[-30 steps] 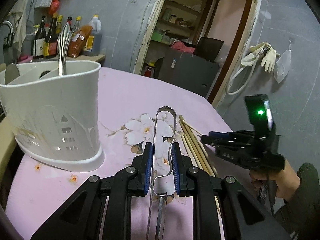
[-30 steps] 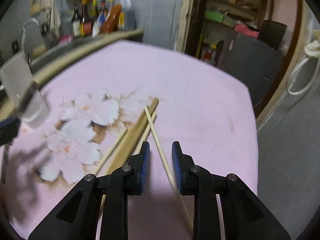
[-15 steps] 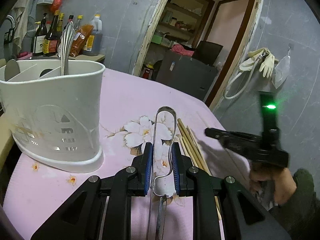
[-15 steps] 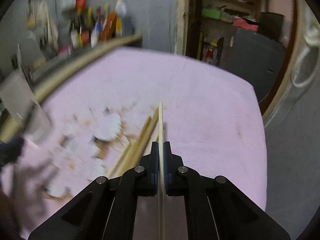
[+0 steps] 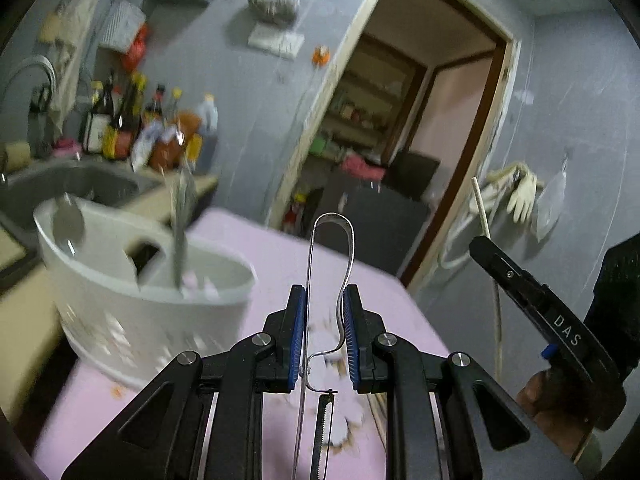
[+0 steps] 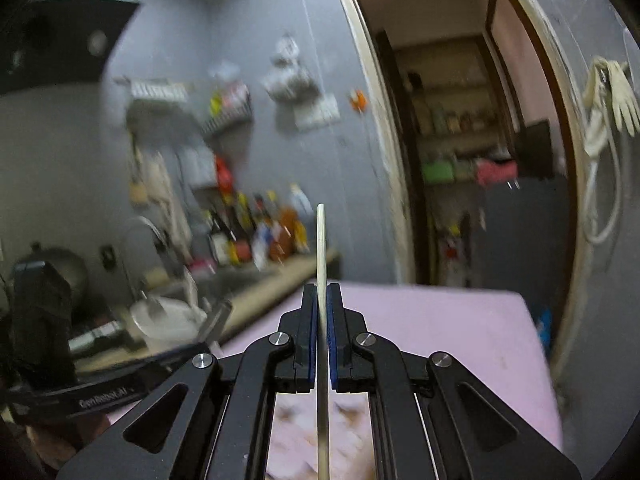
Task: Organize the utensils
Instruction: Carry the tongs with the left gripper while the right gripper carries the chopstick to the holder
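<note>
My left gripper [image 5: 323, 312] is shut on a metal peeler [image 5: 348, 244], its looped handle sticking forward above the pink table [image 5: 256, 240]. The white utensil holder [image 5: 132, 296] stands to the left, with a metal utensil [image 5: 181, 216] upright in it. My right gripper [image 6: 320, 312] is shut on a single wooden chopstick [image 6: 321, 248], held off the table and pointing up. The right gripper shows in the left wrist view [image 5: 520, 280] at the right, with the chopstick's tip [image 5: 480, 208] above it. More chopsticks [image 5: 378, 412] lie on the table, mostly hidden by the left gripper.
A counter with several bottles [image 5: 132, 128] and a sink [image 5: 60, 188] lies behind the holder. An open doorway [image 5: 400, 132] is at the back. Gloves [image 5: 520, 192] hang on the right wall. The left gripper shows blurred in the right wrist view [image 6: 100, 392].
The right gripper closed on one chopstick and lifted it off the table, tilting upward. The left gripper rose and tilted with the peeler, now higher over the holder's rim.
</note>
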`<state>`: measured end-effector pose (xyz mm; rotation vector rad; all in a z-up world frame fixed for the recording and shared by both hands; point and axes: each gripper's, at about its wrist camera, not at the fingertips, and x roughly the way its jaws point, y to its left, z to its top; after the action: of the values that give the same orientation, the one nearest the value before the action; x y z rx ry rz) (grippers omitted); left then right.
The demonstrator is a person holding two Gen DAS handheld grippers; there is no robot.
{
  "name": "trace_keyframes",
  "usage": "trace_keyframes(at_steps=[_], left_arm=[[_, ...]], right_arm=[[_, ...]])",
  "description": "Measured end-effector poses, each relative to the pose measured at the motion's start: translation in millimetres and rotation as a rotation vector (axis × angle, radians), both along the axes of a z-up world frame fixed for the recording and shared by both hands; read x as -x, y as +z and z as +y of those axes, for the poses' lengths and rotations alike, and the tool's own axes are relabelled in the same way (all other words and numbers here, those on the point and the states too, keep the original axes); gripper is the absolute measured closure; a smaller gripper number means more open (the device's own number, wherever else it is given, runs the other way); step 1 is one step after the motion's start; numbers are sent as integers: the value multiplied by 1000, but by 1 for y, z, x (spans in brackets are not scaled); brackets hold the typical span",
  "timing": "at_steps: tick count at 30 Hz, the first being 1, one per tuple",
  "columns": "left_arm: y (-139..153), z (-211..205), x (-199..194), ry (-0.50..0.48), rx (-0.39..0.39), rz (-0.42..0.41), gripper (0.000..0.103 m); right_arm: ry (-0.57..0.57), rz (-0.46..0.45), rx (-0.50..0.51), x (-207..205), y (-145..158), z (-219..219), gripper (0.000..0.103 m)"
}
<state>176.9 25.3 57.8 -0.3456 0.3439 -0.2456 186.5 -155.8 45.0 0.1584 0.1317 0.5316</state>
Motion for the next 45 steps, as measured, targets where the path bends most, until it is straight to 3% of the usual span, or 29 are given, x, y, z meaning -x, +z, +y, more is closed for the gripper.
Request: trace_keyframes(at_steps=[5,11,15,19,31,45], left_arm=[[37,37,3,61,-1,-85,87],[65,100,-20,122,43,-133,87],[64,136,-36,190,63,-176,87],[50,161,-54,242,107,-168,87],[10,174,-64,341,134,-162,87],[-1,168,-62,349,122,-169,87]], right_arm=[[63,-86,-139,-7,22,34,100],[138,-71,-277,-36,37,89,100],[155,-96,-322,-44,38,110,100],[130,-113,-373,-55,29,118,100],[2,-130,-356,-70,0,132,100],[-52,-123,-307,-71,-11,143,100]])
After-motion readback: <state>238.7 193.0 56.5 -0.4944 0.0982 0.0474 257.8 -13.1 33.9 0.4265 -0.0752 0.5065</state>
